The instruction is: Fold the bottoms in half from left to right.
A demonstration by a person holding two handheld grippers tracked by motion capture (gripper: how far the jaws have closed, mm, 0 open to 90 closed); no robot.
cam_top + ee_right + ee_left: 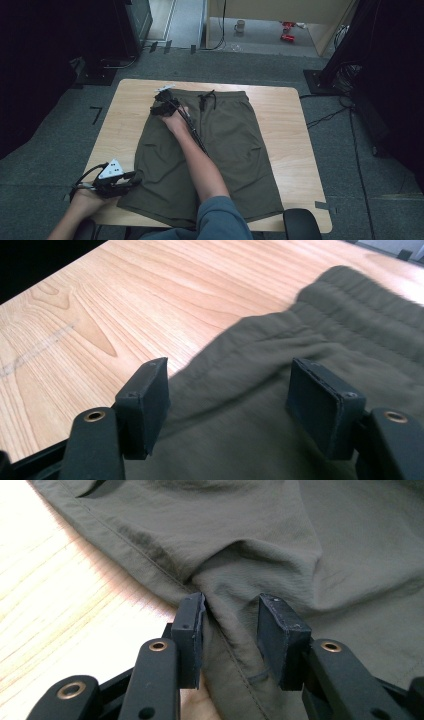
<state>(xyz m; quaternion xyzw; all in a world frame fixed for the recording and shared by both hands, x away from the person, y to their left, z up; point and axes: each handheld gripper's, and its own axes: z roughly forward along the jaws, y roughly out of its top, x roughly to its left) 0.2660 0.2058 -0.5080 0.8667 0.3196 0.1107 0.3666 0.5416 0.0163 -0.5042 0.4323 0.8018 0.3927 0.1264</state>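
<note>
Olive green shorts (pixel 225 145) lie flat on the wooden table (pixel 285 115), waistband at the far side, drawstring (pixel 206 100) on top. My left gripper (pixel 134 176) is at the near left hem; in the left gripper view its jaws (pixel 231 630) pinch a bunched fold of the shorts (pixel 300 555) between the pads. My right arm reaches across the shorts to the waistband's left corner. There the right gripper (pixel 159 102) hangs low and open, and the right gripper view has its jaws (pixel 227 400) spread wide over the shorts (pixel 350 325) beside bare table (pixel 125 300).
Bare wood (pixel 50 605) runs along the left of the shorts. A black chair back (pixel 302 225) sits at the table's near edge. On the floor beyond are a mug (pixel 240 25), red objects (pixel 287 30), cables and dark equipment stands (pixel 345 65).
</note>
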